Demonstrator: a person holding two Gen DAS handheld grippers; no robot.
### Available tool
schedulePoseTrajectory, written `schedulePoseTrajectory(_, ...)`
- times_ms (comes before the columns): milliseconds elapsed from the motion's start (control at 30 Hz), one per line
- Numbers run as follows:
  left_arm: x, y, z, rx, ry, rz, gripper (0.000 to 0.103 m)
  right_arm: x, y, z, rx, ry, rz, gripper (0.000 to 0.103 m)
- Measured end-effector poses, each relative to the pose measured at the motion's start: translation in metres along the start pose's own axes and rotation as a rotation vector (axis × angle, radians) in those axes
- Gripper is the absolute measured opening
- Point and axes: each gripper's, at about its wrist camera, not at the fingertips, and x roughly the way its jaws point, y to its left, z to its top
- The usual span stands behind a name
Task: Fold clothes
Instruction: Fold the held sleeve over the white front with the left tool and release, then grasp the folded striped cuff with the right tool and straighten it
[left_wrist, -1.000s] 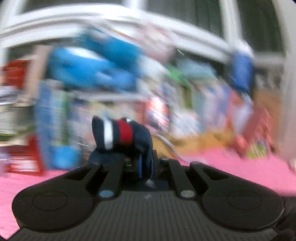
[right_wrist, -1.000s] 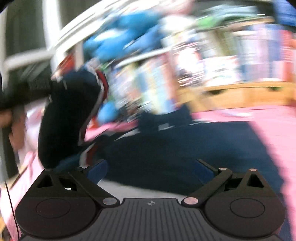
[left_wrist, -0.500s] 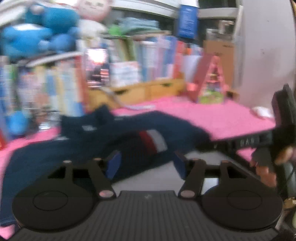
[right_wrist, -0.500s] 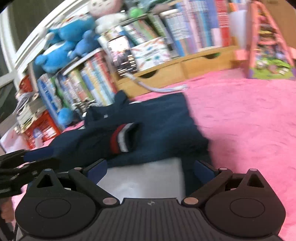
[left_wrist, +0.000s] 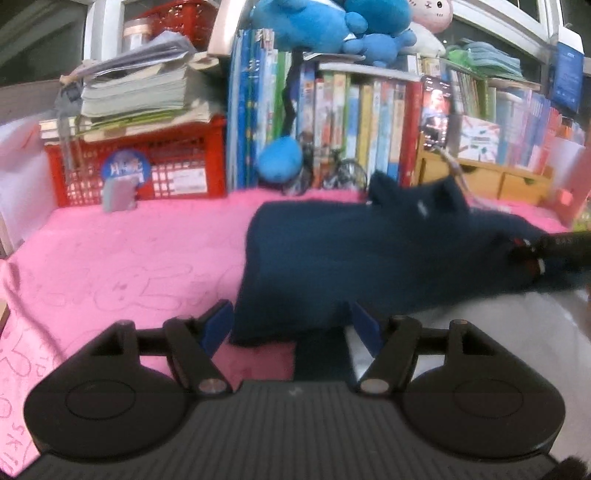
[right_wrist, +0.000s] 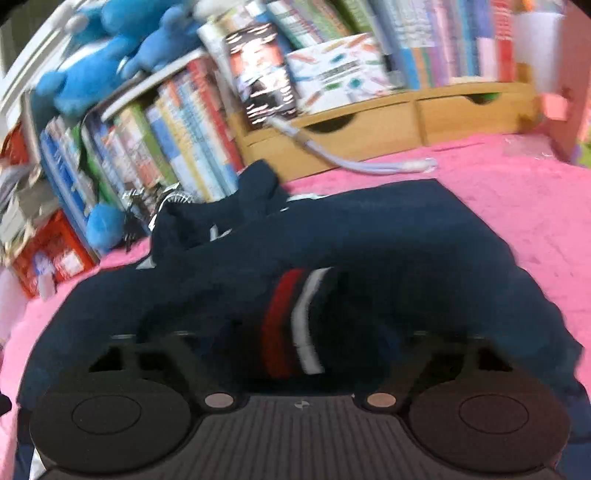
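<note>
on the fuzzy pink tabletop (left_wrist: 122, 258) the dark navy knit sweater (left_wrist: 369, 258) lies spread out, right in front of the left hand-held gripper (left_wrist: 291, 325), whose blue-padded fingers sit wide apart around its near edge. the right hand-held gripper (right_wrist: 295, 332) is down over the red-and-white striped cuff (right_wrist: 291, 321); honestly can't tell if it's pinching.

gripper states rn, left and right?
Left gripper: open, holding nothing, at the navy garment edge.
Right gripper: cannot tell; fingertips hidden by the garment.
</note>
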Motion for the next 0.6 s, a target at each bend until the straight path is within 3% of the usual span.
schedulePoseTrajectory(67, -0.001, 0.002, 0.001, 0.009, -0.006, 0.001, 0.072, -0.002, 0.006, 0.005, -0.028, 0.021, 0.020, 0.043)
schedulePoseTrajectory(100, -0.001, 0.003, 0.001, 0.012, -0.009, 0.000, 0.072, -0.008, 0.008, 0.008, -0.059, 0.008, 0.017, 0.024)
schedulePoseTrajectory(133, -0.001, 0.004, 0.002, 0.016, -0.012, 0.000, 0.073, -0.013, 0.006, 0.013, -0.076, -0.009, 0.007, 0.019)
schedulePoseTrajectory(333, 0.003, -0.003, 0.008, 0.033, -0.025, -0.027, 0.077, -0.036, -0.012, 0.044, -0.154, -0.101, -0.086, 0.019)
schedulePoseTrajectory(600, 0.025, -0.021, 0.027, 0.102, -0.032, -0.017, 0.077, -0.024, -0.031, 0.055, -0.284, -0.147, -0.206, 0.020)
